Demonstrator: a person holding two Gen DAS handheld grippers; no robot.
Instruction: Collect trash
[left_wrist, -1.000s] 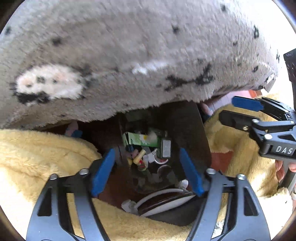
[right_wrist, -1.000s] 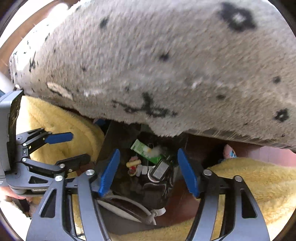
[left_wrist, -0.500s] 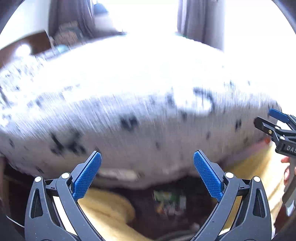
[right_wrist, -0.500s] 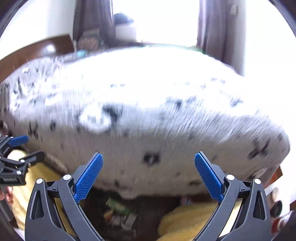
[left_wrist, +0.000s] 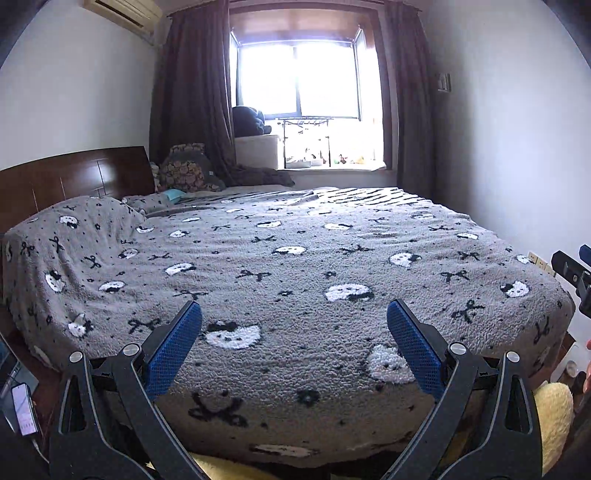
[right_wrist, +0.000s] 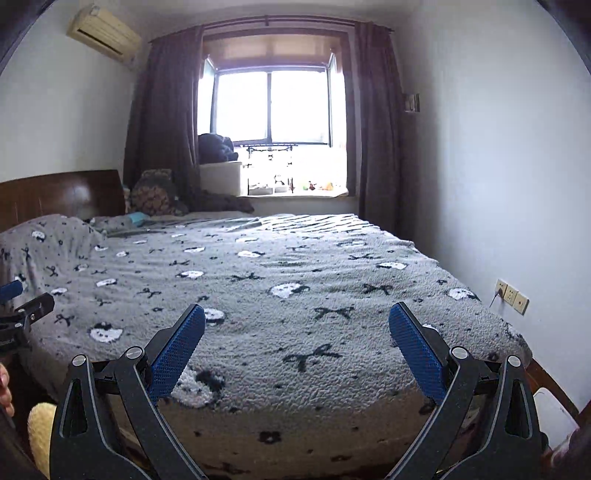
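My left gripper (left_wrist: 294, 343) is open and empty, held level over the near edge of a bed with a grey blanket (left_wrist: 295, 266) printed with bows and cat faces. My right gripper (right_wrist: 296, 345) is open and empty too, over the same blanket (right_wrist: 280, 280). Each gripper shows at the other view's edge: the right one (left_wrist: 576, 273) at far right, the left one (right_wrist: 22, 306) at far left. No trash is in view; the pile seen earlier on the floor below is out of frame.
A wooden headboard (left_wrist: 74, 177) and pillows (left_wrist: 184, 170) stand at the left, a bright window (left_wrist: 299, 70) with dark curtains beyond. A yellow fleece (left_wrist: 554, 417) lies low by the bed. A phone (left_wrist: 24, 410) lies at lower left. Wall sockets (right_wrist: 511, 295) are on the right.
Both grippers have tilted up from the dark gap with the trash pile below the bed edge to look level across the bed. Both stayed open.
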